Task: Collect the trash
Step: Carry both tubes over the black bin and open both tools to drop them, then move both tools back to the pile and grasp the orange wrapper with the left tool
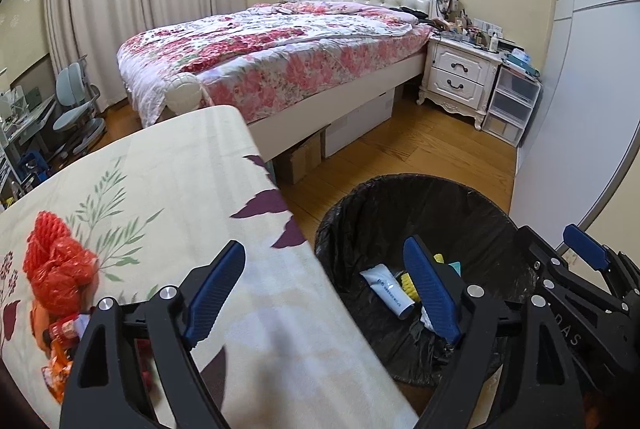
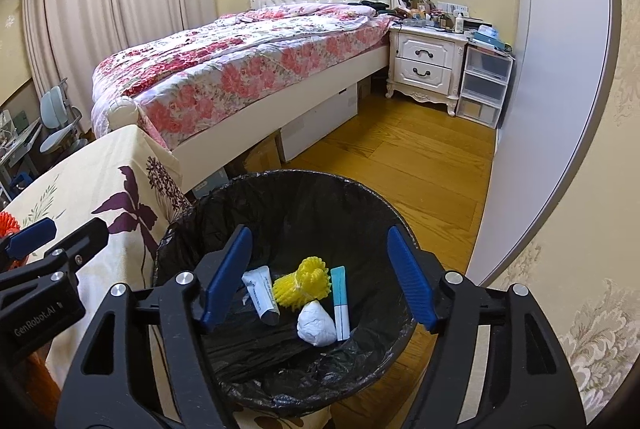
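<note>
A bin (image 1: 400, 185) lined with a black bag stands on the floor beside the cloth-covered table (image 1: 160, 189). Inside the bin (image 2: 280, 177) lie a white tube (image 2: 262, 295), a yellow foam net (image 2: 304, 287), a white paper wad (image 2: 316, 325) and a teal-and-white tube (image 2: 340, 303). My right gripper (image 2: 318, 233) hangs open over them, holding nothing. My left gripper (image 1: 323, 245) is open and empty above the table edge and bin rim. On the table's left lie a red foam net (image 1: 52, 261) and small wrappers (image 1: 60, 337).
A bed (image 1: 280, 49) with a floral quilt fills the middle of the room, with cardboard boxes (image 1: 300, 157) under it. A white nightstand (image 1: 460, 73) and plastic drawers (image 1: 512, 105) stand by the wardrobe (image 1: 580, 89). Wood floor (image 1: 420, 149) lies between bin and bed.
</note>
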`<state>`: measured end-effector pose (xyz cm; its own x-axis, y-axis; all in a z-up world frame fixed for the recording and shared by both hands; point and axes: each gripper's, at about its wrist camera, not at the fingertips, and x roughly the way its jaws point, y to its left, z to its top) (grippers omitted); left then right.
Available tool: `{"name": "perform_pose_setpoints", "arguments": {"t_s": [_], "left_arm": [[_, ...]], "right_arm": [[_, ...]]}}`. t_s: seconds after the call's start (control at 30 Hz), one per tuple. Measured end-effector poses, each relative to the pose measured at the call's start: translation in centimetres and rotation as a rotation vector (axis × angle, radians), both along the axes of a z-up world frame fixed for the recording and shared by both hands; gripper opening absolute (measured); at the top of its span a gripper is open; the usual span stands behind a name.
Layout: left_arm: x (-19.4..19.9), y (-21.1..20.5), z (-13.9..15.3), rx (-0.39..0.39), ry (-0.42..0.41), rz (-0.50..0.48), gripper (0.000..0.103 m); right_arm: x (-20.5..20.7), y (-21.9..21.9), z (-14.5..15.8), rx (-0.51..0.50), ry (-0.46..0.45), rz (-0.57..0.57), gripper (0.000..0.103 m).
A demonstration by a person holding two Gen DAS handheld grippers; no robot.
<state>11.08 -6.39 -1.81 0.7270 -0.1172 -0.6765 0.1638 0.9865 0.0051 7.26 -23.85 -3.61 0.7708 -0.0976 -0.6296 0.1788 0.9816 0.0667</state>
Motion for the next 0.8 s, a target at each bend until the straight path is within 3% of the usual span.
{"name": "perform_pose_setpoints", "arguments": {"t_s": [0.5,0.8], "left_arm": [[-6.3,6.6,1.1,0.002,-0.001,0.097,0.081],[-9.9,11.6,0.3,0.000,0.012,0.209,0.081]], "right_arm": [[-4.4,4.7,1.8,0.005,-0.003,0.115,0.069],[-6.4,8.5,1.9,0.017,0.006,0.215,0.069]]}}
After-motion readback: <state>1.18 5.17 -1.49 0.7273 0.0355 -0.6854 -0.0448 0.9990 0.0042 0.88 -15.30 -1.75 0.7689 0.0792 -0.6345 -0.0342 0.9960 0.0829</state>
